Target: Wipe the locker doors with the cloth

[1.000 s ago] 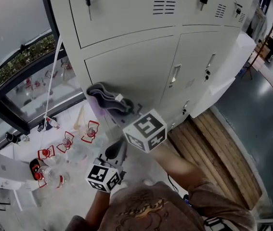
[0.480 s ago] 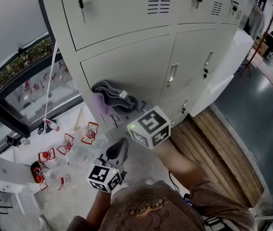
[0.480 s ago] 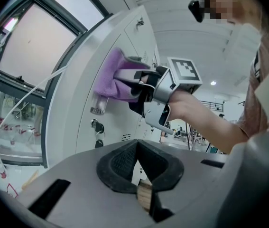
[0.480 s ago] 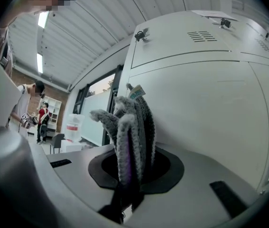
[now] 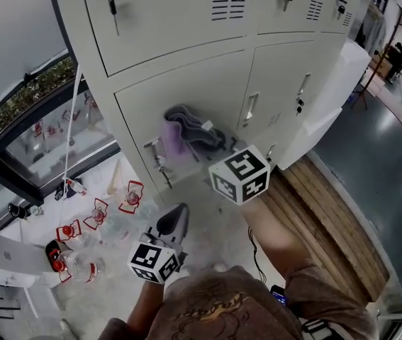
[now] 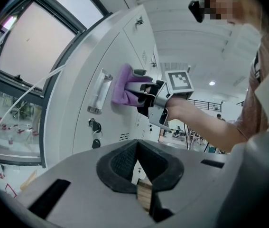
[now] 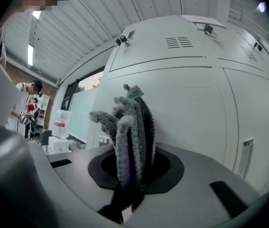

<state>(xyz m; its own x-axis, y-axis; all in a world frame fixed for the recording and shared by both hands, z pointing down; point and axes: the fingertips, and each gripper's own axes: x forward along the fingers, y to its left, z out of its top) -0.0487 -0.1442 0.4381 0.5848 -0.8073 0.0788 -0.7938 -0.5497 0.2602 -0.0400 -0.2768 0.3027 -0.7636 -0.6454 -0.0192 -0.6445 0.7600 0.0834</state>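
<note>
A grey-and-purple cloth (image 5: 186,132) is pressed flat against the lower left locker door (image 5: 186,83), just right of that door's metal handle (image 5: 157,158). My right gripper (image 5: 211,147) is shut on the cloth (image 7: 132,132), whose folds stick up out of the jaws toward the door. In the left gripper view the cloth (image 6: 125,84) shows next to the handle (image 6: 98,91), with the right gripper (image 6: 146,96) behind it. My left gripper (image 5: 172,222) hangs low near the person's body, away from the lockers. Its jaws (image 6: 141,184) are shut with nothing in them.
Keys hang from the upper locker locks (image 5: 110,6). Several bottles with red labels (image 5: 80,261) lie on the floor at the left, under a window. Wooden planks (image 5: 321,218) run along the floor at the right of the lockers.
The right gripper has slid the cloth to the right across the lower door, and the door handle now shows to its left. The left gripper has stayed put.
</note>
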